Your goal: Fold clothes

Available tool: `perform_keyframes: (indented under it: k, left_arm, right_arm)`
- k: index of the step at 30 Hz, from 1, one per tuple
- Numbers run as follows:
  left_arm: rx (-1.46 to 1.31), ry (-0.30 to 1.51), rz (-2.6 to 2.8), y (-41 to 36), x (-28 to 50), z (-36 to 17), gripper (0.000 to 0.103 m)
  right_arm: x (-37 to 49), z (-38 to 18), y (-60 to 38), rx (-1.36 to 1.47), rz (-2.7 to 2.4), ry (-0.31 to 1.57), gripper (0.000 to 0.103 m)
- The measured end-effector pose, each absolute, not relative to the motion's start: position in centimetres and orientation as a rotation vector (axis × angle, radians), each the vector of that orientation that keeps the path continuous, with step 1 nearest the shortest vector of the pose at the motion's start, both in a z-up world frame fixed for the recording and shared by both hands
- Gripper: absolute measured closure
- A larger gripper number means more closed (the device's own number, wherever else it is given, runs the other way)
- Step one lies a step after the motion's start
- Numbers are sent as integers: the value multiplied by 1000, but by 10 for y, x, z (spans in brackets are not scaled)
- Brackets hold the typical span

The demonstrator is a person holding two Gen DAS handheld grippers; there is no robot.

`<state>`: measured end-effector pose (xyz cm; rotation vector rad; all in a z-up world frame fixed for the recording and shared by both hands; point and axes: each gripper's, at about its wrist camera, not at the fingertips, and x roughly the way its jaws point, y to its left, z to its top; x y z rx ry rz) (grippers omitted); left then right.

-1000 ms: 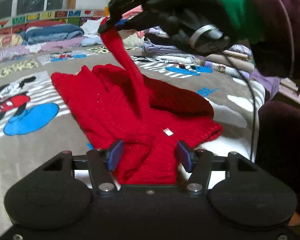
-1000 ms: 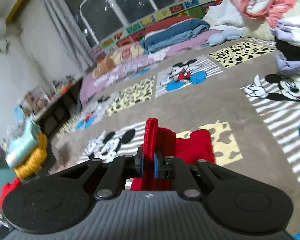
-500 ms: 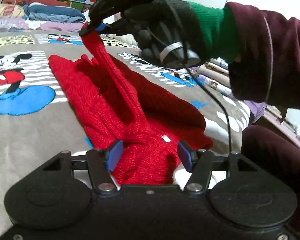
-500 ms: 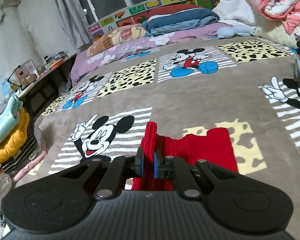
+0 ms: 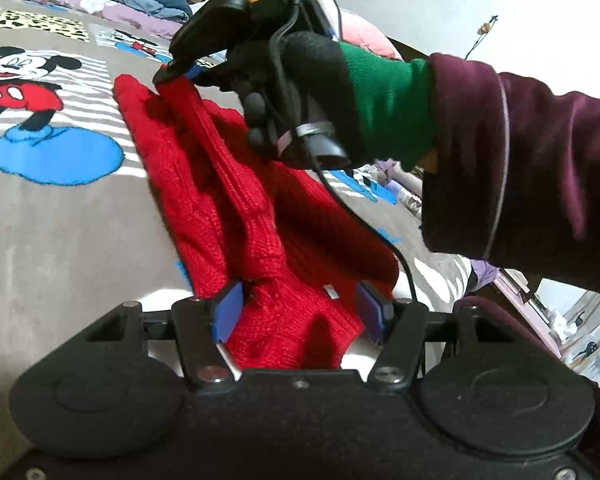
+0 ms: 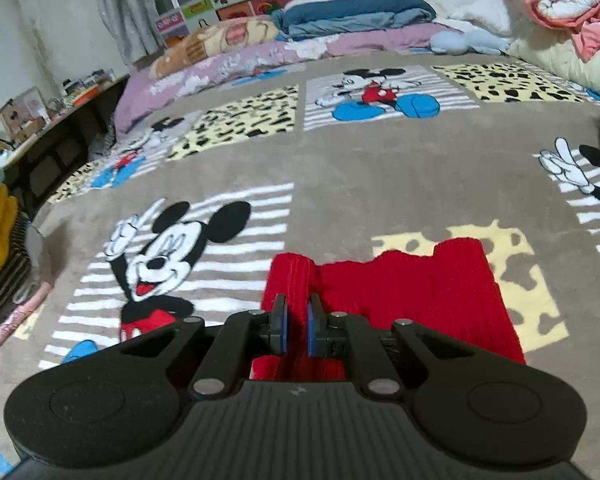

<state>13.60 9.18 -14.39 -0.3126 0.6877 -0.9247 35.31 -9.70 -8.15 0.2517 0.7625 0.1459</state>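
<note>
The red knit sweater (image 5: 260, 216) lay on the grey cartoon-print blanket (image 5: 68, 232) that covered the bed, its body spread flat while one sleeve rose in a ridge toward the far end. I had that sleeve's cuff pinched in my right gripper (image 6: 296, 320), whose blue pads were clenched tight on the ribbed fabric. A second before, the cuff stood well up off the blanket; now I had brought it down and away from me, so from the right wrist view the cuff sat low against the sweater's flat body (image 6: 412, 292) and the cartoon mouse (image 6: 160, 256) had drawn closer in front.

From the left wrist view, my right hand (image 5: 300, 92), in a black glove with a green cuff and maroon sleeve, filled more of the picture than before and sat lower over the sweater. My left gripper (image 5: 304, 312) had its jaws standing apart, either side of the sweater's near edge, where a small white tag (image 5: 331, 291) showed; I could not tell whether the pads pressed the fabric. The view had tilted since the earlier frame, and folded bedding (image 6: 352, 12) lay stacked along the far side.
</note>
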Motion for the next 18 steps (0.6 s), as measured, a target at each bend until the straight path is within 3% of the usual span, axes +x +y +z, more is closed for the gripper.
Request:
perform_keyframes:
  k: [5, 10, 18]
  left_arm:
    - [-312, 697, -930, 92, 138, -145, 42]
    - [-284, 694, -936, 90, 137, -145, 39]
    - [-259, 691, -927, 89, 137, -144, 35]
  right_arm:
    - [359, -93, -90, 220, 155, 776, 91]
    - [359, -83, -100, 302, 215, 757, 73]
    - [314, -43, -127, 205, 328, 679, 72]
